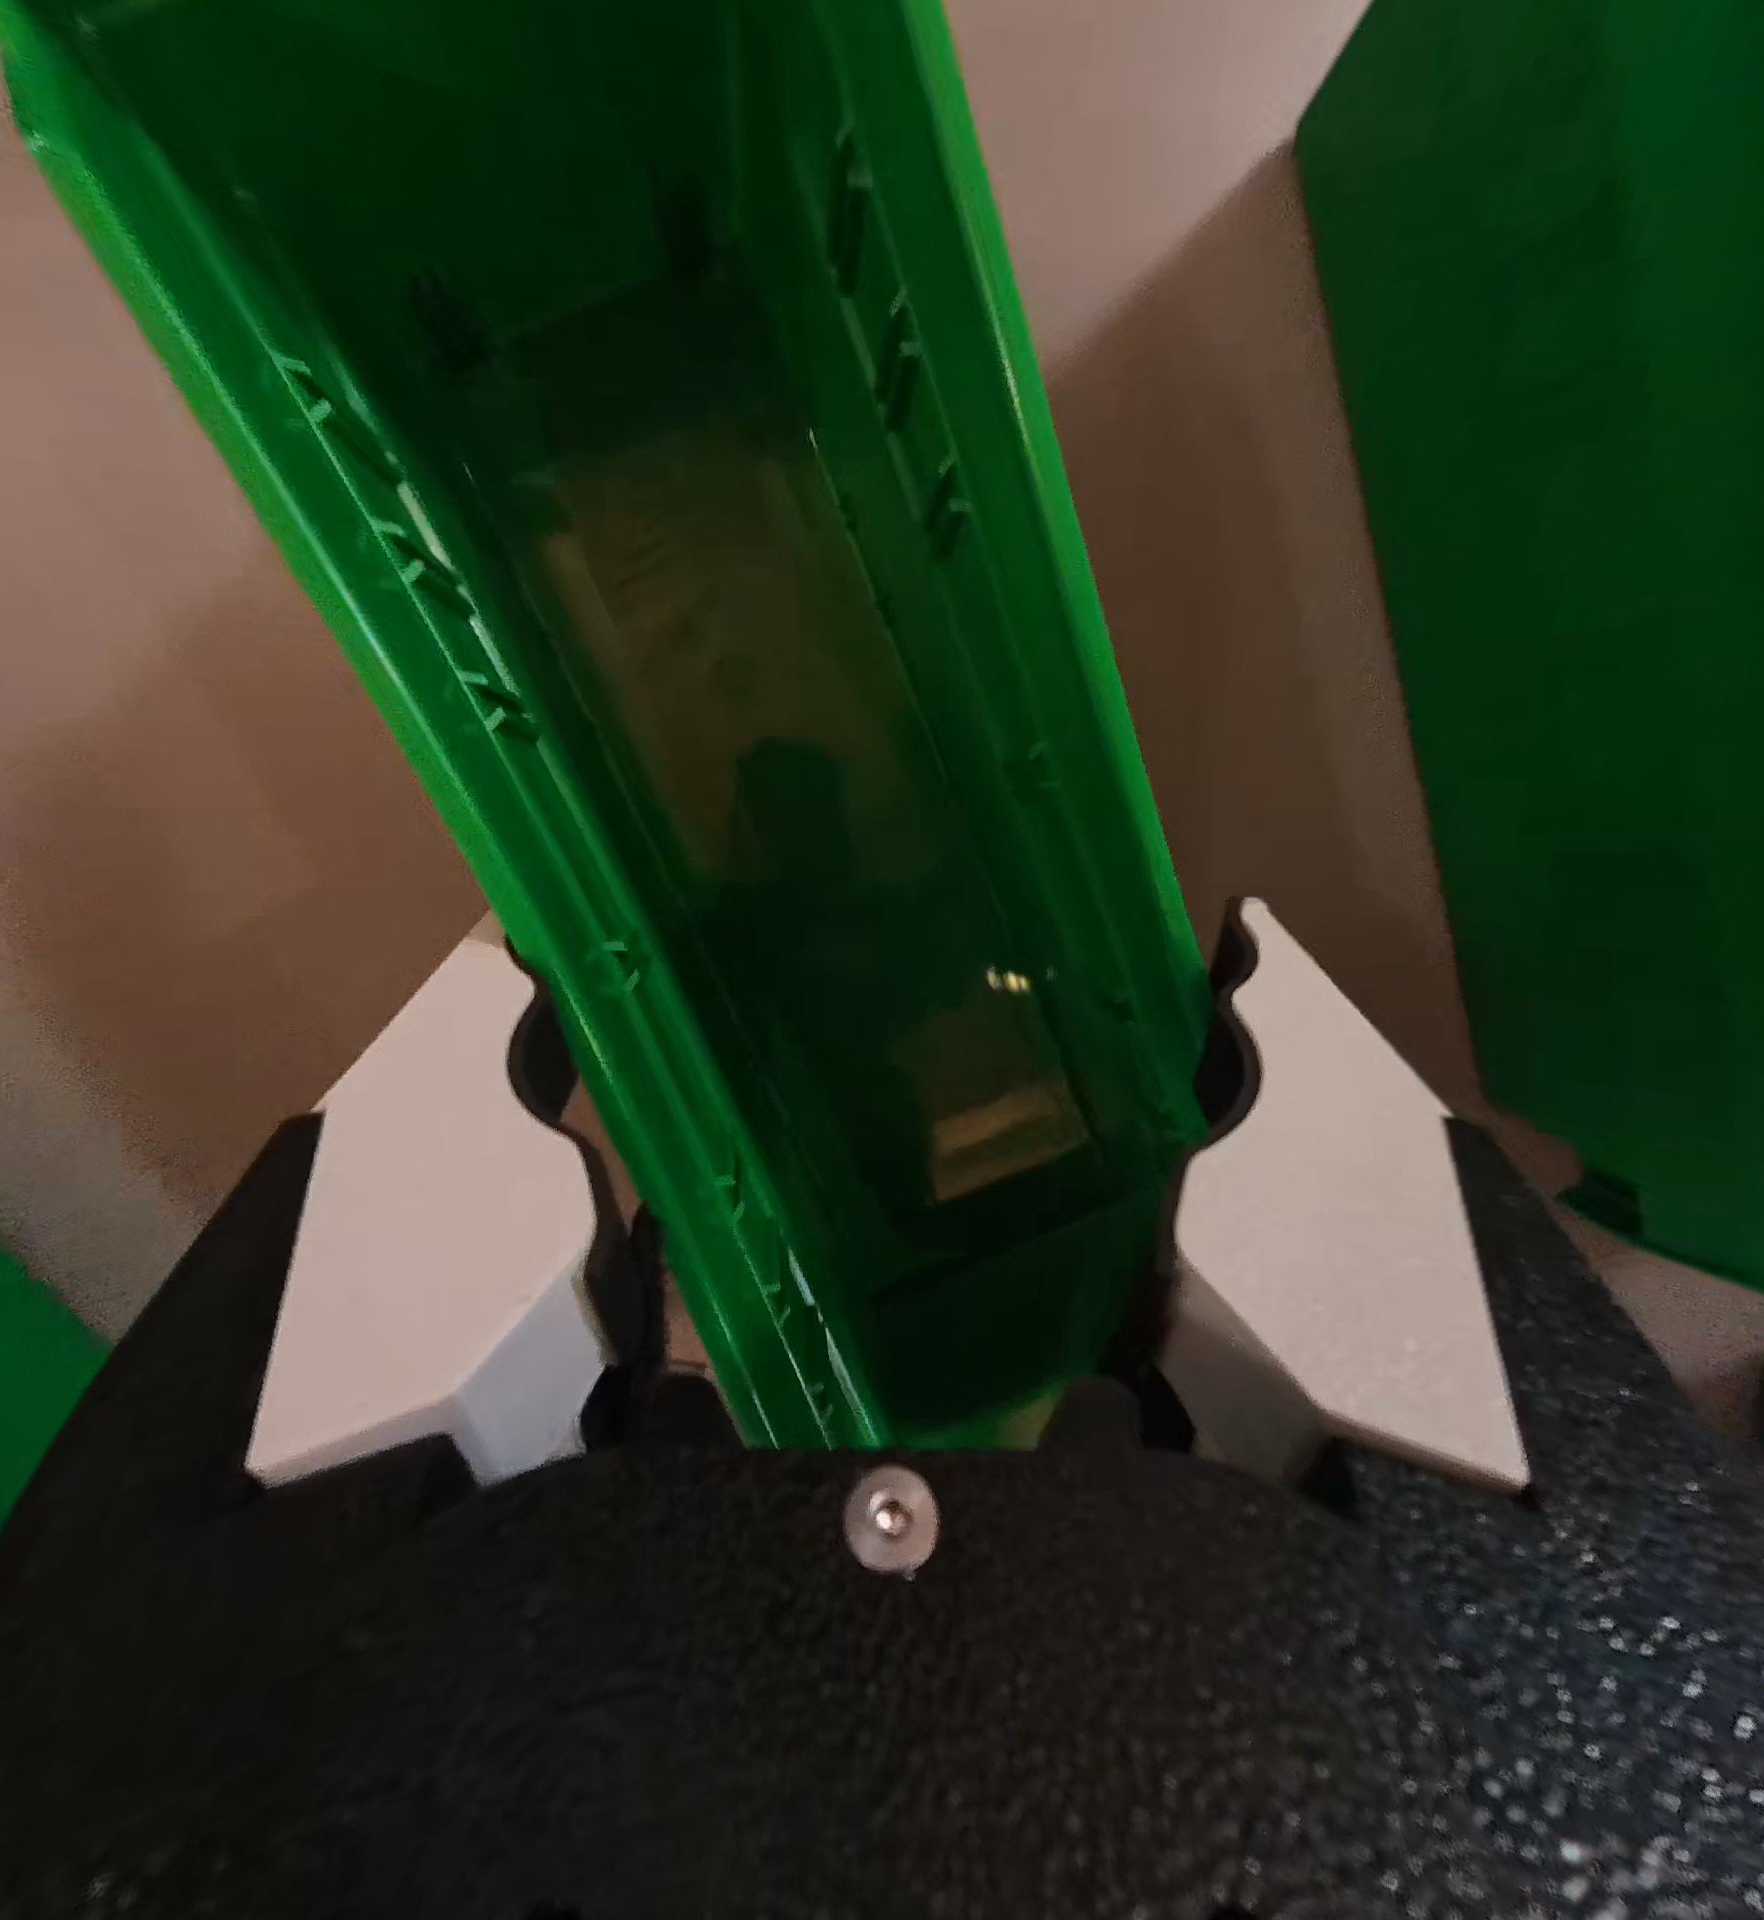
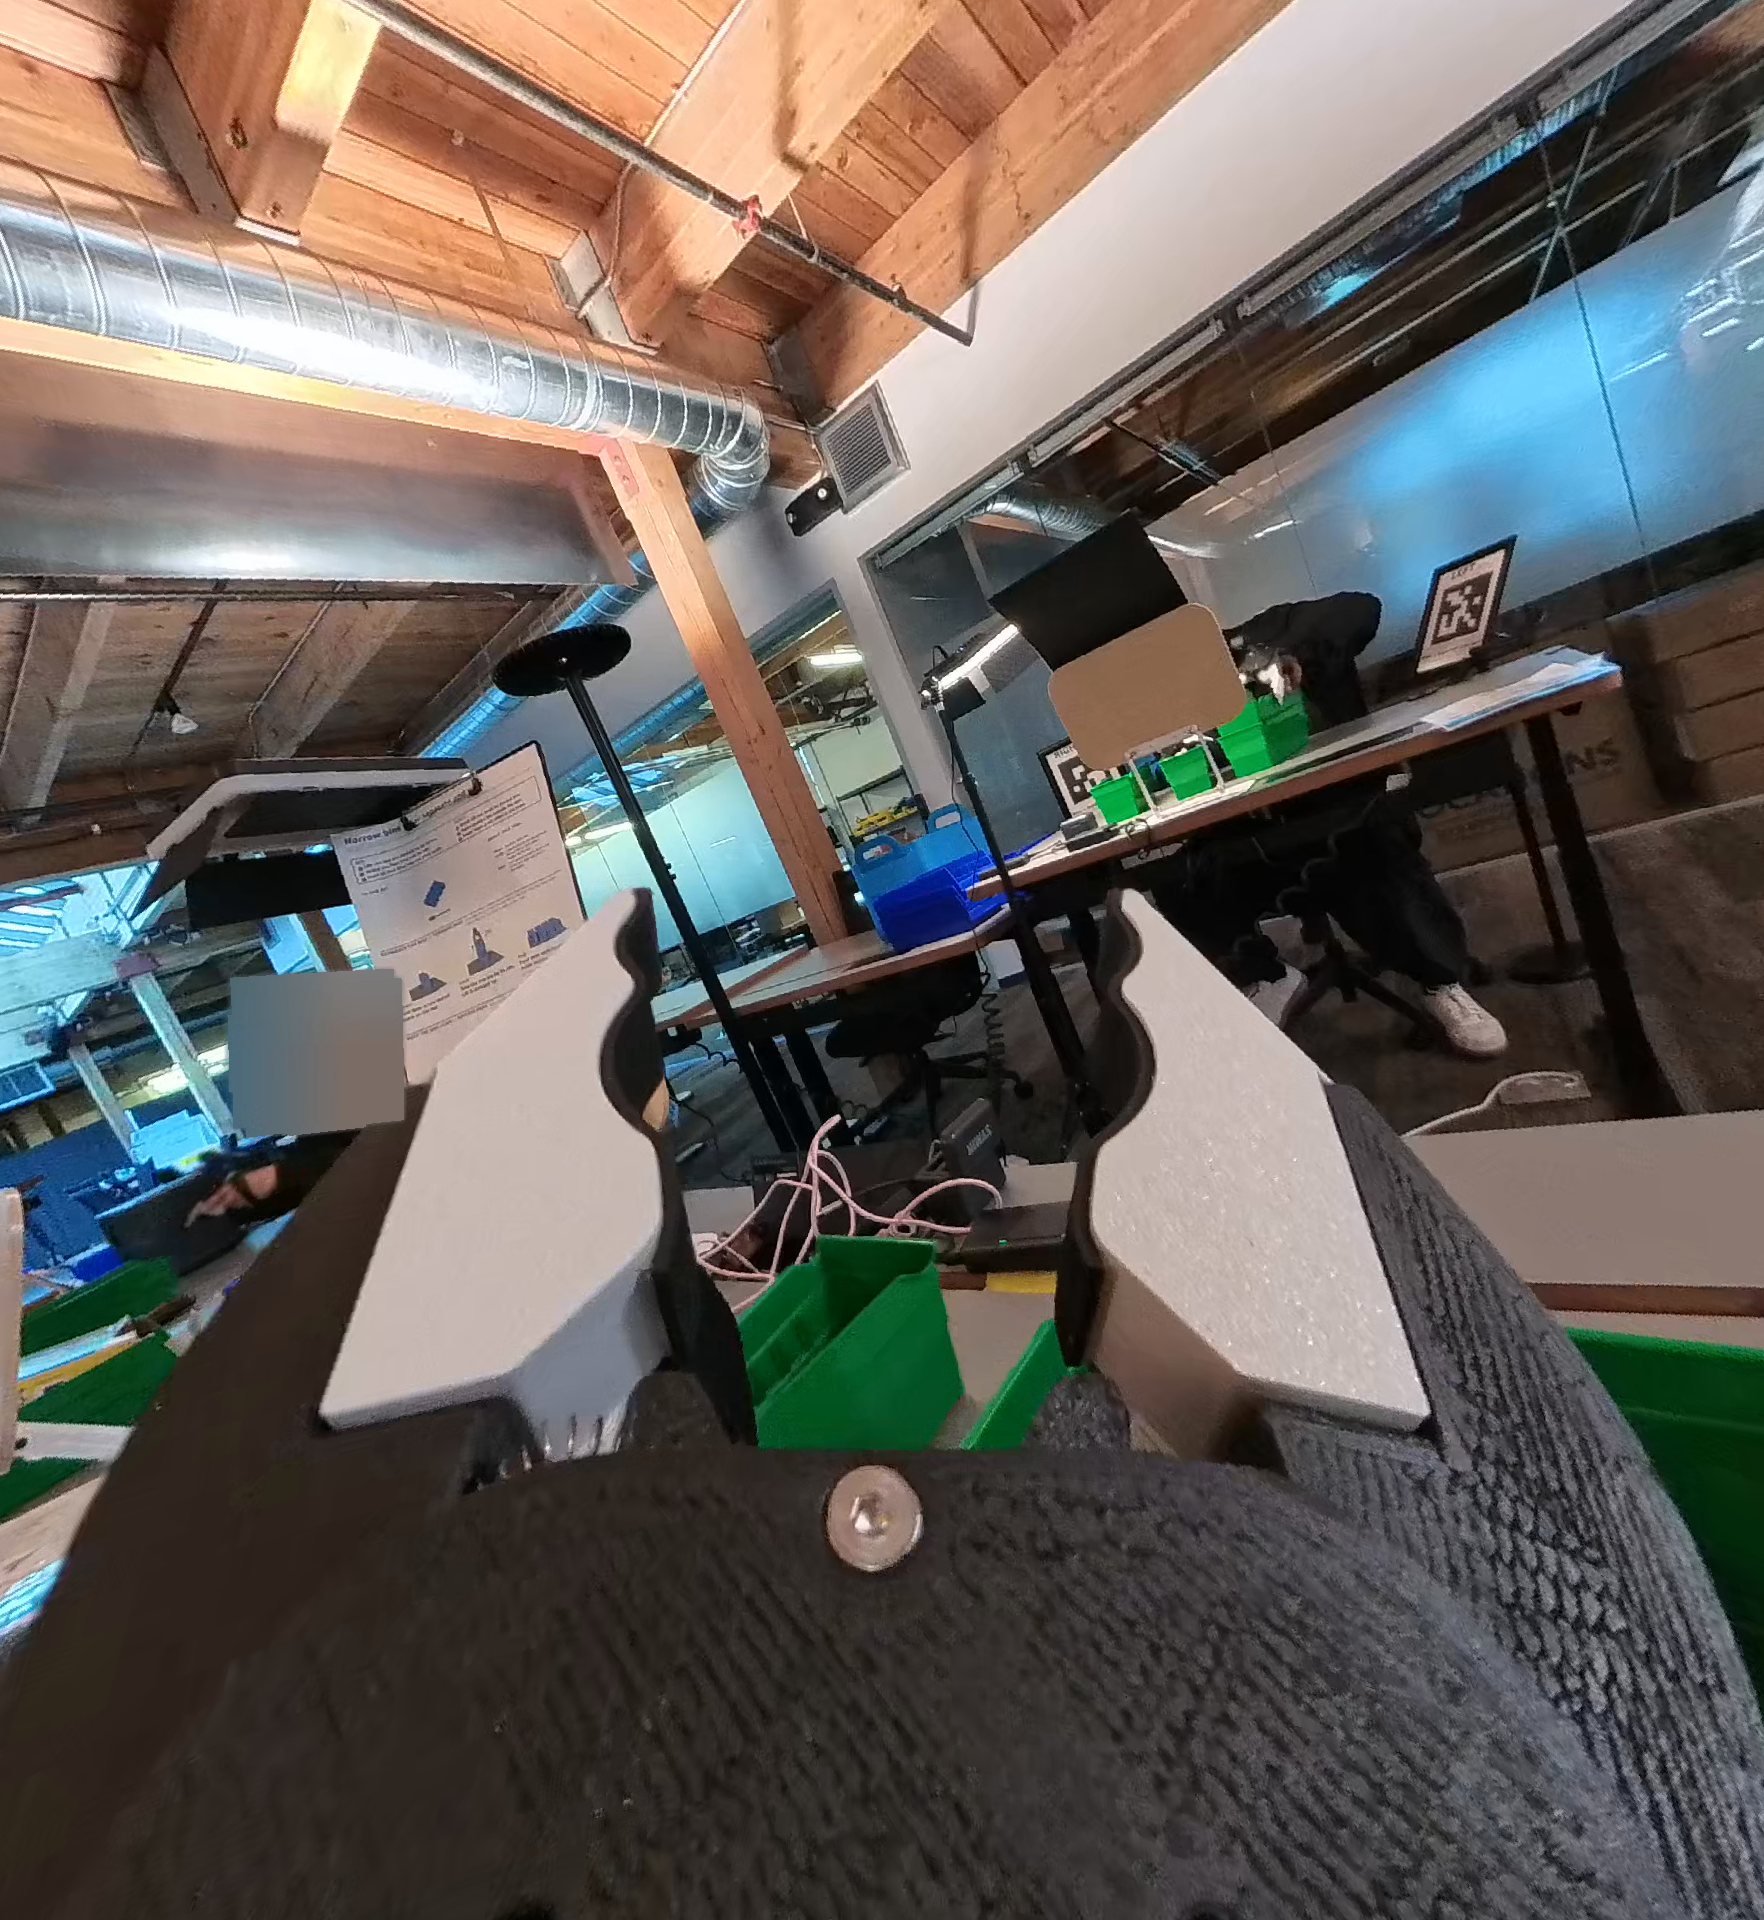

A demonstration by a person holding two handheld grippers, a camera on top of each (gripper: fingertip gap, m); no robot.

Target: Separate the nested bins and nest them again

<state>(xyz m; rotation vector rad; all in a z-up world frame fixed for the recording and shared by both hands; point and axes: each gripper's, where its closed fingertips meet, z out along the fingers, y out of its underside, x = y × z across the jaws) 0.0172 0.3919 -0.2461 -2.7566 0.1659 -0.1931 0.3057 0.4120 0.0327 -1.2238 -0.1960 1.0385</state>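
In the left wrist view, the left claw (image 1: 862, 1101) holds a narrow green bin (image 1: 649, 582) by its end, both pads pressed on the rim, so the bin can be carried to a partner. Another green bin (image 1: 1605, 582) stands just right of the claw; the picture is blurred, so perhaps it is the target for nesting.

In the right wrist view, the right claw (image 2: 878, 1049) is wide and empty, tilted upward. Below it a small green bin (image 2: 857, 1351) lies on the worktop (image 2: 1636, 1195).

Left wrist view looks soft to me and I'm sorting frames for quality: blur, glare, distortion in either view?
Left wrist view: green bin and brown background smeared, a small glint inside the bin. Right wrist view: sharper, strong fisheye bending the ceiling duct, glare on the glass wall.
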